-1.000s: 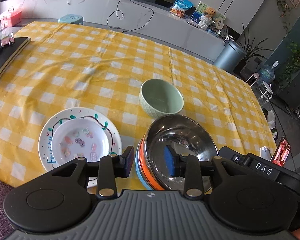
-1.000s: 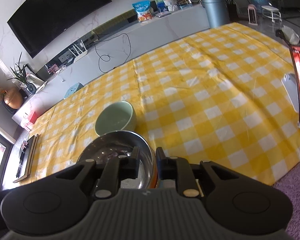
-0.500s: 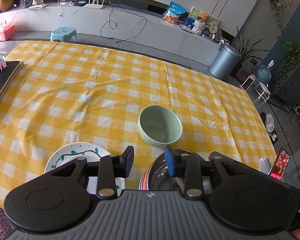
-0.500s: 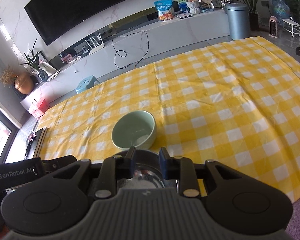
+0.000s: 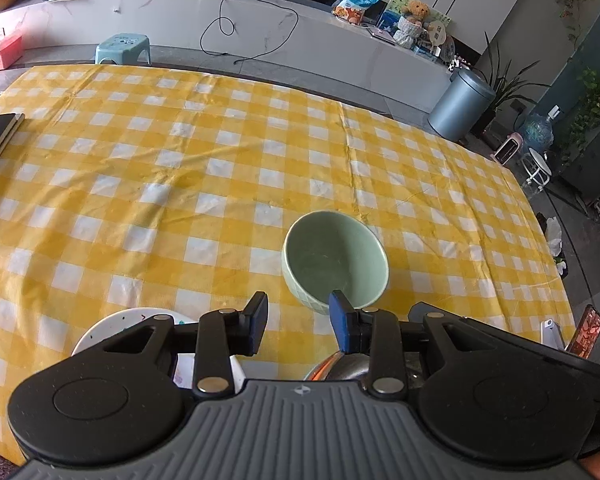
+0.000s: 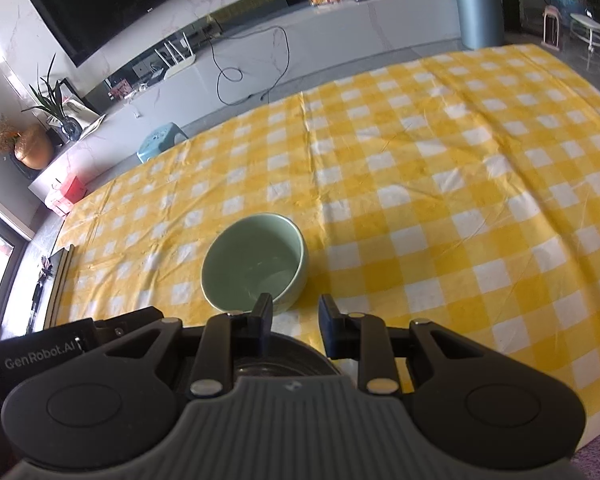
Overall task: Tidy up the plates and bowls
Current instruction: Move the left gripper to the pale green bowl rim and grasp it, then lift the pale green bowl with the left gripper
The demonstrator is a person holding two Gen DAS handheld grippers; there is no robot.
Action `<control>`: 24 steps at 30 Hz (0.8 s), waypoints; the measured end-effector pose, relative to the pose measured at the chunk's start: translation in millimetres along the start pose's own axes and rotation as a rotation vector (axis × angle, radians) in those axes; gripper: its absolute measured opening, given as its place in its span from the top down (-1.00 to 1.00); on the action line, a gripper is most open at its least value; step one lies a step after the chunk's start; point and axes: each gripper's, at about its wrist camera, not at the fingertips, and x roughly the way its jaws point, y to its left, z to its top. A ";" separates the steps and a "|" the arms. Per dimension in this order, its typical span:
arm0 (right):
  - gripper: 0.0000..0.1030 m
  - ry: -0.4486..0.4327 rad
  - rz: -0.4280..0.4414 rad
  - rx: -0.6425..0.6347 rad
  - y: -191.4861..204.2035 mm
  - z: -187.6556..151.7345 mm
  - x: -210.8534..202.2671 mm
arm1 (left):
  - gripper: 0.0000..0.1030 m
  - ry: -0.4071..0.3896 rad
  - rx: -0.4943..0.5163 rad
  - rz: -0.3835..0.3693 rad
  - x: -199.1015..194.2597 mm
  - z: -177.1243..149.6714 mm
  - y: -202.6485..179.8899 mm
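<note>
Both hand-held grippers stood released, with nothing between the pads. The left hand-held gripper hung over the near edge of the desk; its jaws stood apart and held nothing. The right hand-held gripper had just been opening its jaws, and no object lay between them.

The green ceramic bowl stood upright on the yellow checked tablecloth, alone, just beyond both sets of fingertips. The steel bowl sat nearer, mostly hidden under the gripper bodies, with an orange rim showing at its edge. The white painted plate lay near left, partly covered.

Judgement: the step in hand appeared to be collecting the green bowl for stacking. It should be taken by the near rim, one pad inside and one outside the wall, squarely, since glazed ceramic may slip. It should be lifted clear before being carried towards the stack.

Count: one green bowl, one steel bowl, one plate visible. Dishes beneath the steel bowl could not be counted.
</note>
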 end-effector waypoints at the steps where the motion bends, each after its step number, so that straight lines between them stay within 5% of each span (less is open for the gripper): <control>1: 0.52 0.012 0.000 -0.002 0.7 3.3 5.6 | 0.24 0.008 -0.002 0.004 5.0 2.6 0.7; 24: 0.58 0.273 -0.016 -0.014 -0.7 44.7 99.0 | 0.19 0.152 -0.023 0.019 92.6 33.9 10.6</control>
